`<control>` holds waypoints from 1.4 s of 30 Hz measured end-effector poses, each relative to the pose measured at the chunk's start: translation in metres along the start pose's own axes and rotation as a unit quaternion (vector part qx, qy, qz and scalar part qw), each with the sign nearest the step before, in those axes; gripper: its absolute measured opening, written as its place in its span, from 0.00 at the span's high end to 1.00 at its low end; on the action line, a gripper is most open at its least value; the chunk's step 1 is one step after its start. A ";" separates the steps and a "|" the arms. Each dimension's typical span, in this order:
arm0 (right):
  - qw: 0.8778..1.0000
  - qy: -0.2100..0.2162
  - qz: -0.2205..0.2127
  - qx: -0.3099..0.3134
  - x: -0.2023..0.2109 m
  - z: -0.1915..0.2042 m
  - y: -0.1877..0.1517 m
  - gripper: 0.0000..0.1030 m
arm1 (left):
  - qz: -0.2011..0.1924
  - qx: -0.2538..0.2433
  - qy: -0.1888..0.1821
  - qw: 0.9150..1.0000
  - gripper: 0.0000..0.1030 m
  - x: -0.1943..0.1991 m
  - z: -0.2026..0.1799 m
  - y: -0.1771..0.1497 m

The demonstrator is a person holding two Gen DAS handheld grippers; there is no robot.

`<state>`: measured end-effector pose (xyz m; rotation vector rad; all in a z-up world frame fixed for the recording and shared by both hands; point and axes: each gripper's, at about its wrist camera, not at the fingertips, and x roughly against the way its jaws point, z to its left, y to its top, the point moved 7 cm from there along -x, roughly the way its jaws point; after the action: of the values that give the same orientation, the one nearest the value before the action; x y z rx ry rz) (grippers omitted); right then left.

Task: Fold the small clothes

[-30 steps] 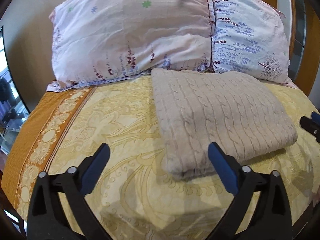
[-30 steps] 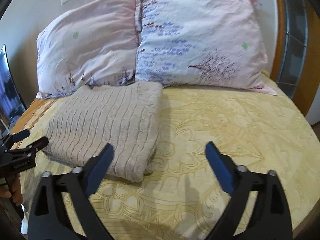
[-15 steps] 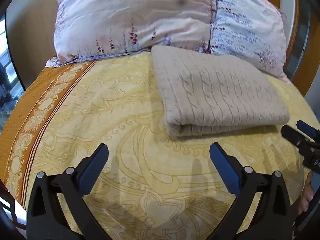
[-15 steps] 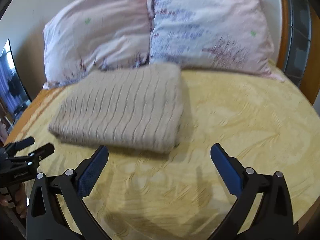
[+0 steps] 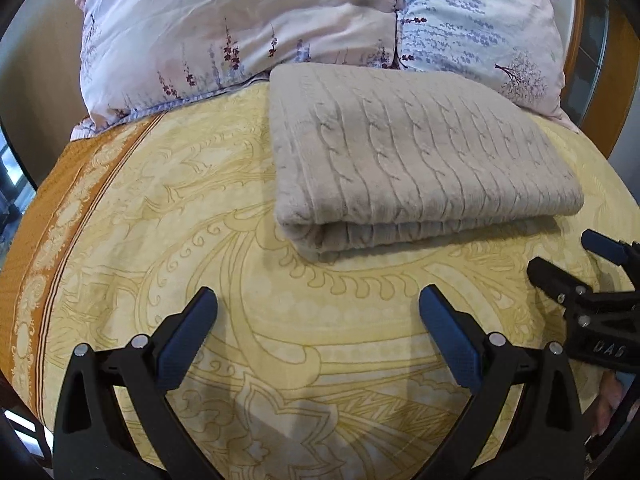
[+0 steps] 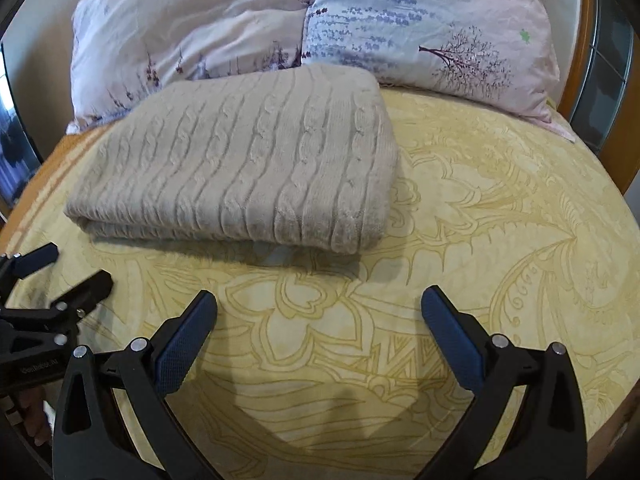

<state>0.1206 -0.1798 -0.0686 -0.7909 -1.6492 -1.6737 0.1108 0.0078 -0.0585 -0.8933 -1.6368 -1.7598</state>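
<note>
A beige cable-knit garment (image 5: 416,160) lies folded in a thick rectangle on the yellow patterned bedspread (image 5: 200,220), its far edge against the pillows. It also shows in the right wrist view (image 6: 248,164). My left gripper (image 5: 318,316) is open and empty, hovering over the bedspread short of the fold's near edge. My right gripper (image 6: 318,316) is open and empty, also short of the near edge. Each gripper shows at the edge of the other's view, the right gripper (image 5: 568,260) and the left gripper (image 6: 60,268).
Two floral pillows (image 5: 240,28) (image 5: 480,24) lean at the head of the bed. An orange border strip (image 5: 44,208) runs along the bed's left side. A wooden frame (image 6: 592,40) stands at the right, and a dark screen (image 6: 12,140) at the left.
Both grippers have pulled back from the folded garment and stayed open. The garment now lies farther ahead of the fingers, and it has not moved on the bed.
</note>
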 end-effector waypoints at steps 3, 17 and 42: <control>1.000 0.000 -0.001 -0.001 0.001 0.000 -0.001 0.01 | 0.001 -0.001 -0.001 1.000 0.02 -0.001 0.000 0.000; 1.000 0.001 -0.007 0.001 0.001 0.000 0.000 0.01 | 0.001 -0.001 -0.002 1.000 0.02 -0.001 0.000 0.001; 1.000 0.002 -0.007 0.002 0.001 -0.001 0.000 0.01 | -0.002 0.000 -0.002 1.000 0.02 -0.001 0.000 0.001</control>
<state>0.1196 -0.1804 -0.0678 -0.7751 -1.6576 -1.6804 0.1122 0.0079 -0.0588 -0.8940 -1.6419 -1.7618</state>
